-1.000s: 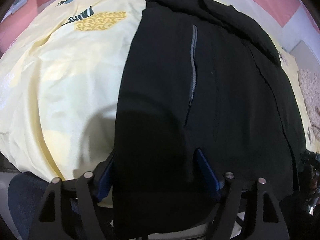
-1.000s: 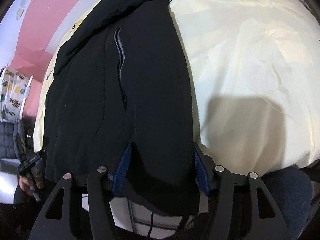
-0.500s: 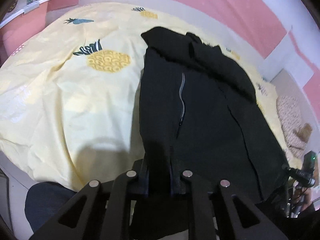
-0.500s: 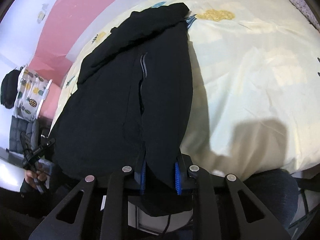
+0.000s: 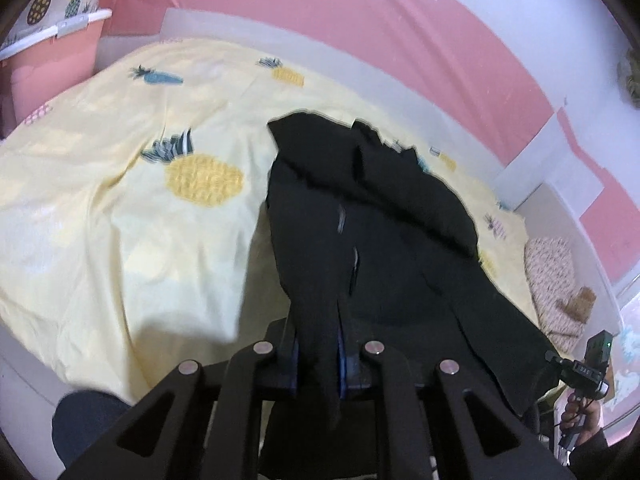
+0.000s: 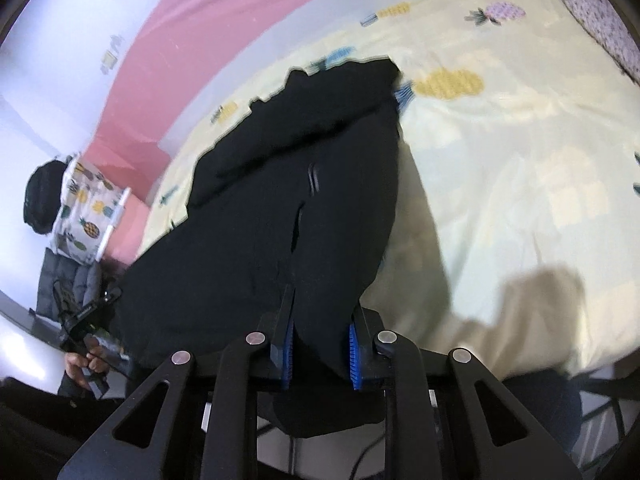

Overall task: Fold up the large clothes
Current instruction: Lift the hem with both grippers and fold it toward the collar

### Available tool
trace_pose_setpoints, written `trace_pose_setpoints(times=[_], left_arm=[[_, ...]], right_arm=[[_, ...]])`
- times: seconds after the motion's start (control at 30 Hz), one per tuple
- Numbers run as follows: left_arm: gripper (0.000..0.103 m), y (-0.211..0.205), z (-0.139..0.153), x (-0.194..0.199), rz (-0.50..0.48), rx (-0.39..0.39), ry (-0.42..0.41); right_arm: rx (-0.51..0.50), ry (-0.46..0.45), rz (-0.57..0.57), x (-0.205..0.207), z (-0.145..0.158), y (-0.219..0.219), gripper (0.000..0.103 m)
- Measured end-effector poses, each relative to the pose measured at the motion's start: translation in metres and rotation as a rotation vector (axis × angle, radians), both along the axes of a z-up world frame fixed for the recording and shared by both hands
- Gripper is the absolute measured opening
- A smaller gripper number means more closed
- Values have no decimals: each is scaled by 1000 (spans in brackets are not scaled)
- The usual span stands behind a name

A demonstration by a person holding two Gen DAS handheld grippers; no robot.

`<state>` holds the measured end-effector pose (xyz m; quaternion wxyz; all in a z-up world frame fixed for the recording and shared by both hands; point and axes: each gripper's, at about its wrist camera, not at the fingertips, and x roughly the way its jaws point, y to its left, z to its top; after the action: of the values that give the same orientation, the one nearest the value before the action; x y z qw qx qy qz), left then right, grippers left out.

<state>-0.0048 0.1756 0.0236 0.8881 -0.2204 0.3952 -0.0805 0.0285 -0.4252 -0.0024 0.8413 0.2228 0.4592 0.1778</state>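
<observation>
A large black garment (image 5: 384,240) with a grey zipper lies lengthwise on the yellow pineapple-print bedsheet (image 5: 120,208). My left gripper (image 5: 318,344) is shut on the garment's near edge, and the cloth rises from the bed into its blue pads. In the right wrist view the same black garment (image 6: 288,200) is pinched at its near edge by my right gripper (image 6: 320,344), with a fold bunched between the blue pads. The near end of the garment is lifted off the bed; its far end still rests on the sheet.
A pink and white wall (image 5: 360,20) runs behind the bed. A pineapple-print cushion on a chair (image 6: 84,208) stands at the left. A person's hand holding the other gripper handle (image 5: 580,400) shows at the lower right. A patterned pillow (image 5: 556,280) lies at the bed's right.
Both grippers closed on the garment's near edge, then rose, lifting that edge off the bed. Both views now tilt up to show more wall.
</observation>
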Motion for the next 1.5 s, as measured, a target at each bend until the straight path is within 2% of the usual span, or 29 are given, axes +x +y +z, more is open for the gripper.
trace_pose_setpoints(times=[0.4,0.57,0.8,0.97,1.13,1.33,1.5], left_arm=[[14,4,56,69,31,-41,-144],[14,2,70,110,32,-49,-167],[14,-8,86,181,19,-12,-171],[14,-15,83,237,22,20,-146],[14,-22,66,294,27,37,-92],[14,-29,36,353,33,51,-19],[15,-35,4,398,40,73,58]], right_arm=[[45,-158,-10,63,59,3,21],[50,-188,-14,101,77,6,21],[39,-193,-23,166,91,11,21],[36,-177,-41,224,90,19,21],[43,-133,-58,274,76,22,21],[36,-55,-80,330,48,28,21],[32,43,-106,372,12,31,22]])
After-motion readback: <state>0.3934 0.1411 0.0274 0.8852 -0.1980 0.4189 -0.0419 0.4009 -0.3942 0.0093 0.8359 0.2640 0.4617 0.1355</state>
